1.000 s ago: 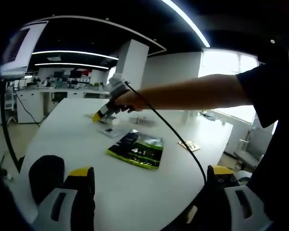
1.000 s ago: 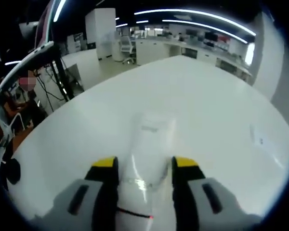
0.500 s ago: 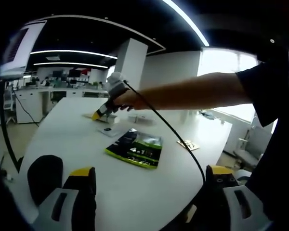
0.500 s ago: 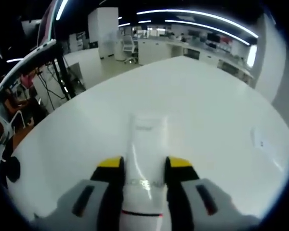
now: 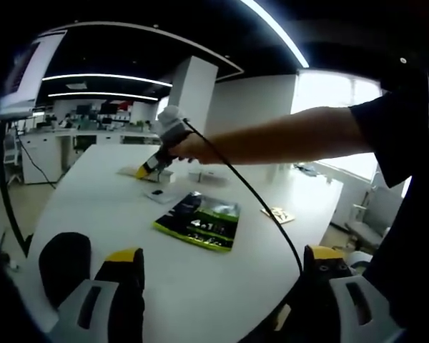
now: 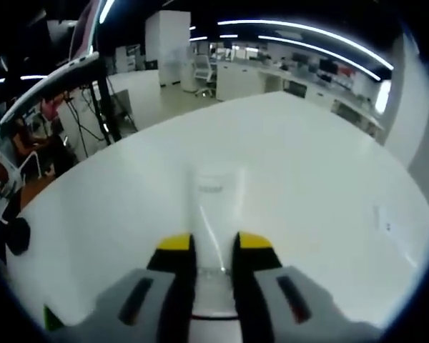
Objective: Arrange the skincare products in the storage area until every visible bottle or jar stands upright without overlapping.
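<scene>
In the right gripper view my right gripper (image 6: 214, 246) is shut on a white tube (image 6: 213, 204) that sticks out forward over the white table (image 6: 307, 157). The left gripper view shows that same right gripper (image 5: 146, 172) far across the table, held by a person's outstretched arm (image 5: 286, 136), its yellow tips low over the tabletop. My left gripper (image 5: 225, 282) stands wide open near the table's front edge with nothing between its fingers. A green and black packet (image 5: 198, 221) lies flat mid-table.
A flat white card (image 5: 157, 194), a small white box (image 5: 204, 175) and a small flat item (image 5: 280, 214) lie around the packet. A dark rounded object (image 5: 66, 263) sits by my left jaw. Desks and a chair (image 6: 200, 71) stand beyond the table.
My right gripper's jaws have closed in tighter on the white tube, which now looks narrower between them. The left gripper has stayed still and open.
</scene>
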